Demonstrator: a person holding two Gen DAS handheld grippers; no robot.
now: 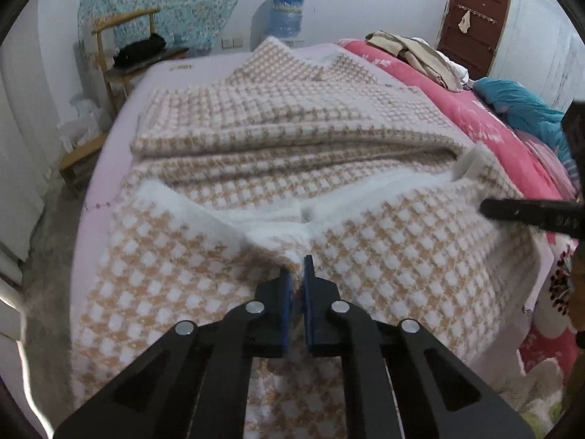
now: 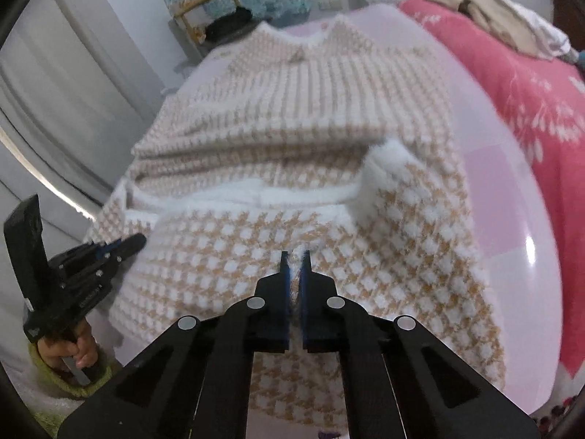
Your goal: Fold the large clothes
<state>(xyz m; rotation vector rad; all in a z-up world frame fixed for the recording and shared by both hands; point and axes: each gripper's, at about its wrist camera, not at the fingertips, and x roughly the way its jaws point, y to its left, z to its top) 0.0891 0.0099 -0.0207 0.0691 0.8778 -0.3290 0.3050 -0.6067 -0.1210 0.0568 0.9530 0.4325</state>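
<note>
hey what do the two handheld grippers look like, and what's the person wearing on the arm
Both the left gripper and right gripper are black, with angular linkage arms, round silver pivot pins and blue pads lining the fingers. The hand on the left gripper's handle comes out of a fuzzy yellow-green sleeve.

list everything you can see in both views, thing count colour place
coat: one, beige and white check, spread on the bed, near hem pinched
bed sheet: one, pale pink, under the coat
quilt: one, pink floral, right of the coat
clothes pile: one, tan and white, on the quilt
blue cloth: one, teal, far right
chair: one, wooden, back left
water bottle: one, blue, by the back wall
door: one, dark red, back right
left gripper: black, blue pads, shut on the coat
right gripper: same, shut on the coat
hand: one, green sleeve, holding the left gripper
</note>
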